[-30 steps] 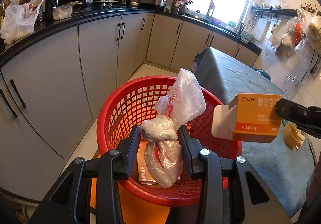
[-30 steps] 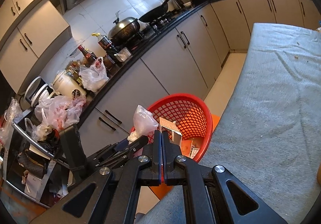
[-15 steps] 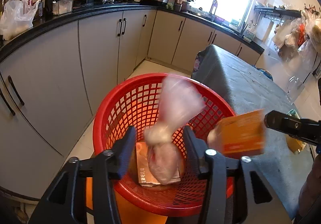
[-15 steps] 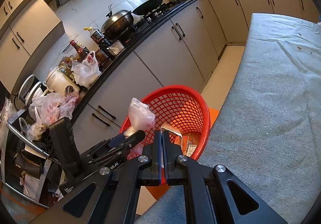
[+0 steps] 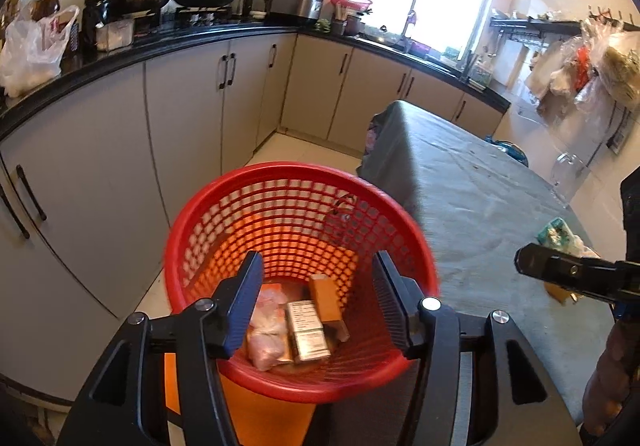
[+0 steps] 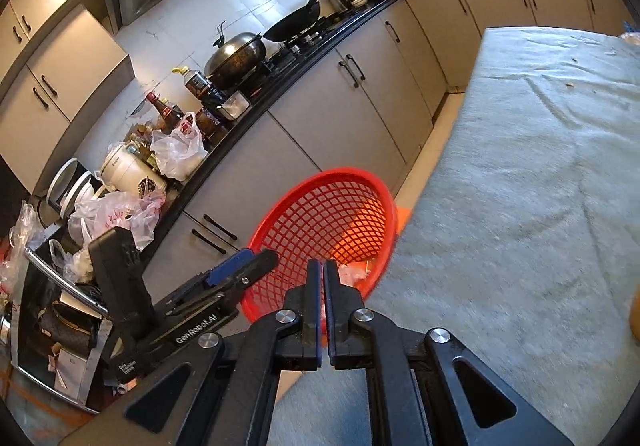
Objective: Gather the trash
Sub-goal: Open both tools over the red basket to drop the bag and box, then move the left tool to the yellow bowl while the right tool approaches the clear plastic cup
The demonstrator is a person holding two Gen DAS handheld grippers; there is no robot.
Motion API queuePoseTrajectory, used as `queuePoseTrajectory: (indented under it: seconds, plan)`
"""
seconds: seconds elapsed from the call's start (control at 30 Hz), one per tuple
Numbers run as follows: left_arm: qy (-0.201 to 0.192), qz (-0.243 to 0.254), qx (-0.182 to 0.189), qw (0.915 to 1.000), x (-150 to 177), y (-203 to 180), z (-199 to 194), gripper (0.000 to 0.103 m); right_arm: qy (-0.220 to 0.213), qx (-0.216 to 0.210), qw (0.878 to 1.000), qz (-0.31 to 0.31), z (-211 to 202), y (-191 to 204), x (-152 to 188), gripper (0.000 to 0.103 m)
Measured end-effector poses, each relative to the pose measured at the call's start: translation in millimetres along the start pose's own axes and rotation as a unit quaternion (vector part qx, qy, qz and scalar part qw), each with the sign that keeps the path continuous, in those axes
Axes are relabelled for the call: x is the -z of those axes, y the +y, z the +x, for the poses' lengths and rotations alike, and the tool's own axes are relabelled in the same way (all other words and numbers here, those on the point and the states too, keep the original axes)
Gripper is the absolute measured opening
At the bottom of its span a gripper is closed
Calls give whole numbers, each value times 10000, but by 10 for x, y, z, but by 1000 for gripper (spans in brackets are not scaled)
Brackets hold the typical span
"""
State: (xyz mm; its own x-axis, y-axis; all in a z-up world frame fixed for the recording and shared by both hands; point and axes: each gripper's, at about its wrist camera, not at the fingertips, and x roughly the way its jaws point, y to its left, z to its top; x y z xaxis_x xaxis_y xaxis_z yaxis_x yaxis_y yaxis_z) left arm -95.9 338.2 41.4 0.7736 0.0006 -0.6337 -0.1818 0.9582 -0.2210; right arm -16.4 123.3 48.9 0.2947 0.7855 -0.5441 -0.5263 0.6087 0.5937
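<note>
A red mesh basket (image 5: 280,202) stands on the floor beside the grey-covered table (image 5: 472,206). Inside it lie a knotted plastic bag (image 5: 264,334) and an orange box (image 5: 326,300) with a white printed carton (image 5: 308,330). My left gripper (image 5: 318,298) is open and empty above the basket. My right gripper (image 6: 322,278) has its jaws only a narrow slit apart with nothing between them; it shows in the left wrist view (image 5: 560,270) over the table edge. The basket also shows in the right wrist view (image 6: 332,222), with the left gripper (image 6: 244,266) beside it.
Grey kitchen cabinets (image 5: 120,150) run along the left under a black counter with pots and bottles. On the table near its right edge lie a green-white wrapper (image 5: 558,234) and a small orange piece (image 5: 560,292). An orange stool (image 5: 256,418) sits under the basket.
My left gripper opened and the plastic bag dropped into the basket. My right gripper let go of the orange box, which now lies in the basket, and drew back to the right.
</note>
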Motion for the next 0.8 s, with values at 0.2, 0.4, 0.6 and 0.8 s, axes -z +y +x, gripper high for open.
queuePoseTrajectory:
  seconds: [0.2, 0.4, 0.6, 0.8]
  plan:
    - [-45, 231, 200, 9995, -4, -369, -86, 56, -248, 51, 9995, 204, -362, -194, 58, 4]
    - [61, 525, 383, 9979, 40, -821, -61, 56, -545, 171, 9976, 402, -798, -455, 139, 4]
    - [265, 795, 649, 9944, 67, -1314, 66, 56, -958, 583, 9912, 702, -1341, -842, 253, 4]
    - [584, 1098, 959, 9876, 102, -1908, 307, 56, -1606, 1229, 9725, 1151, -2101, -1298, 423, 4]
